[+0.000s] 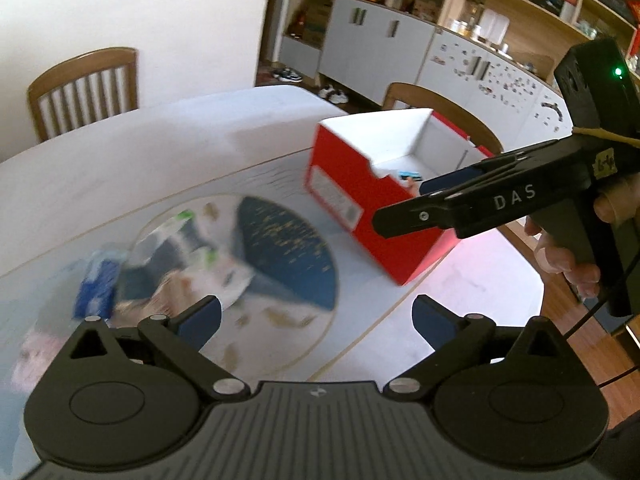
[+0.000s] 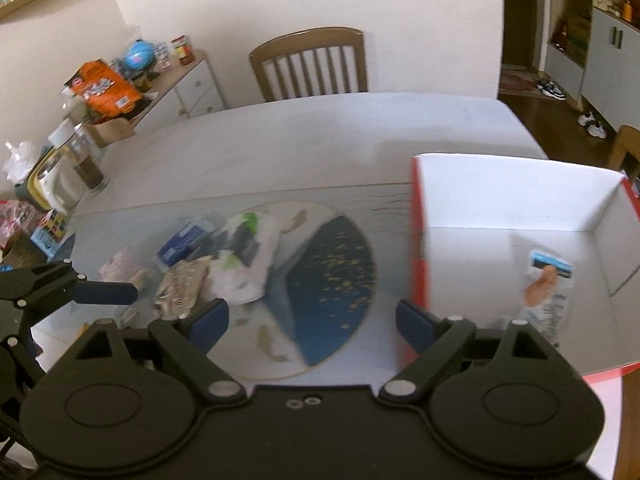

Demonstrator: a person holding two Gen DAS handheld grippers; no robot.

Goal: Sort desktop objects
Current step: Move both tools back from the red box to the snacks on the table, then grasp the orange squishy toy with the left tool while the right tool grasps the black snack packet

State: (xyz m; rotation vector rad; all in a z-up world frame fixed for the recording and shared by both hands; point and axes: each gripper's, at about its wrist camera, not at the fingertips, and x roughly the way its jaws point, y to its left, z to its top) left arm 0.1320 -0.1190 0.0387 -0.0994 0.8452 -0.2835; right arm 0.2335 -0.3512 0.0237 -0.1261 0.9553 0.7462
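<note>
**Count of things around the two hand-held grippers**

One red box [image 2: 418,240] stands ahead and right of the right hand-held gripper [image 2: 310,318], with one blue-topped packet [image 2: 550,270] inside. One round printed mat [image 2: 320,280] lies on the tabletop [image 2: 320,136] straight ahead. Ahead and left sits one blurred heap of packets [image 2: 212,264]; its count cannot be told. Two wooden chairs [image 1: 86,88] [image 1: 436,106] show beyond the left hand-held gripper [image 1: 316,322].

Red box [image 2: 418,240] walls off the right; far tabletop [image 2: 320,140] lies open.

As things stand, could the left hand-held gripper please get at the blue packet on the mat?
Probably yes: the left hand-held gripper is open and empty, and the blue packet lies uncovered just ahead to its left, though blurred.
</note>
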